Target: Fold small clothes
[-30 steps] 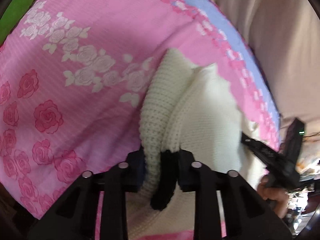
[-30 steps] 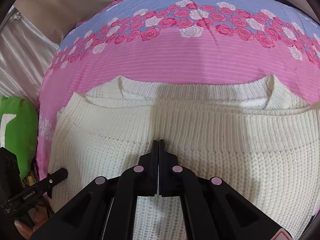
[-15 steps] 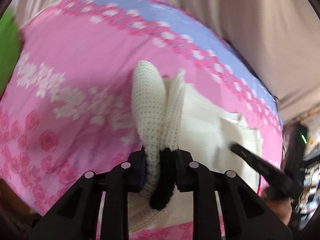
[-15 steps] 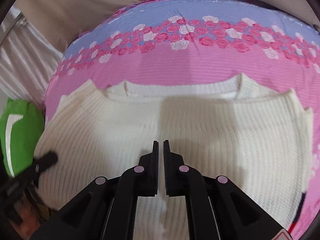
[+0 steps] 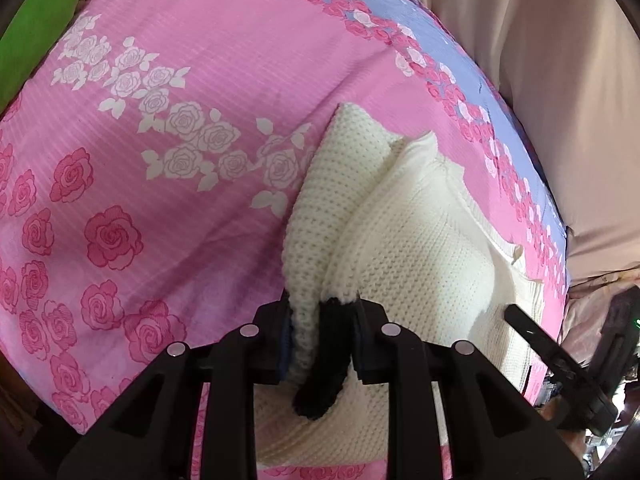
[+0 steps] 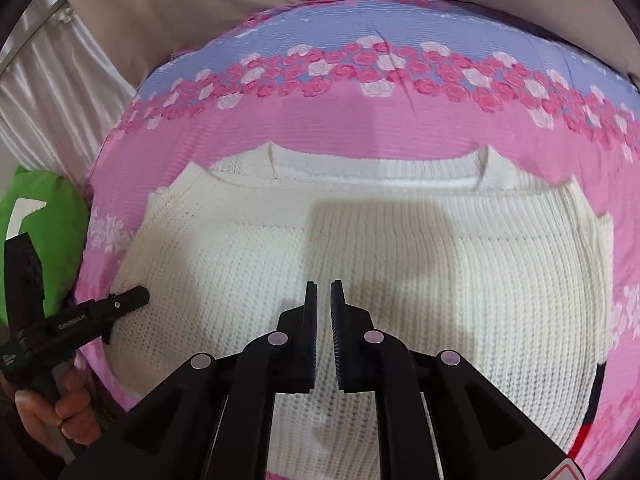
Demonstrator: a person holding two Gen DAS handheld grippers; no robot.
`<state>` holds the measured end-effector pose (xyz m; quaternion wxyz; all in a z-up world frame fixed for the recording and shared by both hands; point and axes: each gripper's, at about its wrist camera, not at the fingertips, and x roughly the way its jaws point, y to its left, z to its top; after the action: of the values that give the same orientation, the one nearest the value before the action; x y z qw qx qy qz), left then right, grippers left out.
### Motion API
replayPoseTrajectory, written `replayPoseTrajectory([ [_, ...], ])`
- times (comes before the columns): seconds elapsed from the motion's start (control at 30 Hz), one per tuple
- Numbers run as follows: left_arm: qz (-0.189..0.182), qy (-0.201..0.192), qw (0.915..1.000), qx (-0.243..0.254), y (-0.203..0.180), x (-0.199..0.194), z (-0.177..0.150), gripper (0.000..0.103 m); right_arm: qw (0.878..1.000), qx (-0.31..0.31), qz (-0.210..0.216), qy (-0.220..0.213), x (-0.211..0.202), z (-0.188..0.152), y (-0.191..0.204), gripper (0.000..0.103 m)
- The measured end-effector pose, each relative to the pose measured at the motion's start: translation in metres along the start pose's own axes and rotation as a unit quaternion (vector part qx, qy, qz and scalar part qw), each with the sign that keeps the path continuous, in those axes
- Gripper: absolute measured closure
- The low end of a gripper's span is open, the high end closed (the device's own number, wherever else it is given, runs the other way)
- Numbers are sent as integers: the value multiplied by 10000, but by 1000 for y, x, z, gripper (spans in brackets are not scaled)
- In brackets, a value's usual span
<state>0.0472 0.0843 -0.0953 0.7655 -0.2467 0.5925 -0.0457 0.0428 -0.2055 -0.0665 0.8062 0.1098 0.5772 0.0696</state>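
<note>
A white knitted sweater (image 6: 360,248) lies folded on the pink rose-print bedsheet (image 6: 360,128), neckline toward the far side. In the left wrist view the sweater (image 5: 404,248) bunches up into a ridge. My left gripper (image 5: 322,312) is shut on the sweater's edge, with a black trim piece hanging between the fingers. It also shows at the sweater's left edge in the right wrist view (image 6: 132,298). My right gripper (image 6: 323,292) hovers above the sweater's middle, jaws slightly apart and empty. It shows at the lower right of the left wrist view (image 5: 516,314).
A green cushion (image 6: 44,236) lies at the bed's left side, also seen in the left wrist view (image 5: 36,28). Beige curtains (image 6: 200,12) hang behind the bed. The bedsheet (image 5: 180,100) spreads wide to the left of the sweater.
My right gripper has opened slightly, let go of the sweater and lifted back. My left gripper keeps its hold on the edge and has shifted with the fold.
</note>
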Motion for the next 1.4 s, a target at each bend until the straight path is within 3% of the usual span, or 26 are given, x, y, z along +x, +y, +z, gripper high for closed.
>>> replayPoseTrajectory([
  [0.1, -87, 12, 9999, -54, 0, -4, 0, 81, 9983, -39, -315, 494, 36, 3, -2, 95],
  [0.13, -169, -3, 9999, -38, -3, -9, 0, 81, 9988, -24, -260, 404, 40, 3, -2, 97],
  [0.3, -751, -183, 9932, 868, -64, -51, -8, 82, 9989, -84, -175, 433, 40, 6, -6, 97],
  [0.4, -1112, -183, 9812, 1565, -118, -66, -17, 83, 9990, 307, 181, 280, 18, 3, -22, 96],
  [0.5, -1406, 17, 9634, 2282, -176, -59, -31, 82, 9983, 530, 252, -18, -14, -9, -42, 94],
  [0.6, -1377, 513, 9479, 2828, -218, -25, -50, 78, 9965, 777, 203, -238, -45, -25, -73, 90],
  [0.67, -1304, 825, 9423, 2970, -231, 0, -61, 69, 9943, 1015, 95, -304, -59, -38, -96, 86],
  [0.73, -1317, 1103, 9423, 2873, -234, 12, -68, 68, 9918, 1234, 17, -339, -67, -51, -114, 82],
  [0.77, -1462, 1128, 9430, 2769, -232, 7, -68, 62, 9899, 1372, -46, -360, -71, -57, -124, 81],
  [0.8, -1583, 1070, 9434, 2711, -228, 1, -67, 56, 9881, 1488, -70, -375, -75, -61, -130, 77],
  [0.87, -1709, 686, 9467, 2642, -219, -21, -60, 30, 9854, 1637, -57, -456, -83, -67, -136, 72],
  [0.9, -1648, 471, 9502, 2605, -212, -34, -54, 27, 9844, 1680, 5, -522, -88, -69, -136, 68],
  [1.03, -1173, 63, 9664, 2287, -175, -51, -29, 22, 9809, 1741, 509, -701, -95, -71, -125, 29],
  [1.13, -941, 42, 9751, 2005, -153, -50, -18, 22, 9789, 1746, 932, -500, -76, -62, -111, 24],
  [1.33, -889, -12, 9823, 1647, -121, -58, -20, 22, 9722, 2060, 1052, 350, -25, -55, -94, 24],
  [1.37, -868, -11, 9827, 1637, -119, -57, -21, 22, 9731, 2018, 1040, 389, -24, -54, -88, 26],
  [1.4, -854, -19, 9829, 1630, -117, -57, -21, 22, 9753, 1906, 1045, 390, -24, -53, -82, 38],
])
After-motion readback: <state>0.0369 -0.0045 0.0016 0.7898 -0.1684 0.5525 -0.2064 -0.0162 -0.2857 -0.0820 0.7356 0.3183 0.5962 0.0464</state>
